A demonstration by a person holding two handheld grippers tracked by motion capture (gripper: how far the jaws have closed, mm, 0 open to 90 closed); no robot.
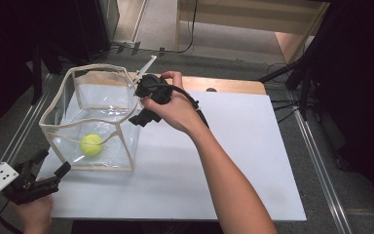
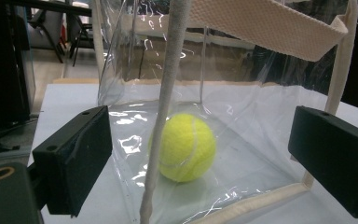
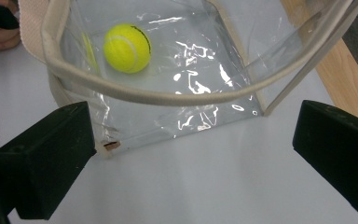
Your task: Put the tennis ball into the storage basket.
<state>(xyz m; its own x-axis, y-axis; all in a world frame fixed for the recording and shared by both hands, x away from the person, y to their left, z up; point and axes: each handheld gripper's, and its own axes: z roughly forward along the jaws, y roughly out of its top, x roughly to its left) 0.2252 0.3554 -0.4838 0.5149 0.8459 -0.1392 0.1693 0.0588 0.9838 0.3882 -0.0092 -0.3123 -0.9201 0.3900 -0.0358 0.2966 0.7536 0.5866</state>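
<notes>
A clear plastic bag [image 1: 104,100] with cream trim stands open on the white board [image 1: 224,161] at the left. A yellow tennis ball [image 1: 91,145] lies on the bag's floor. My right gripper [image 1: 139,100] hovers open at the bag's right rim, apart from it. In the right gripper view its jaws stand wide apart above the rim [image 3: 144,95], with the ball [image 3: 127,48] below. My left gripper [image 1: 54,162] is open near the bag's front left corner. In the left gripper view [image 2: 200,158] it faces the bag's corner seam [image 2: 168,93] and the ball [image 2: 186,147] behind it.
The white board lies on a wooden table [image 1: 224,84] whose edge shows at the back. Metal rails [image 1: 316,161] run along both sides. Black stands and cables [image 1: 297,73] are at the back right. The bag's woven strap [image 2: 261,23] hangs across its top.
</notes>
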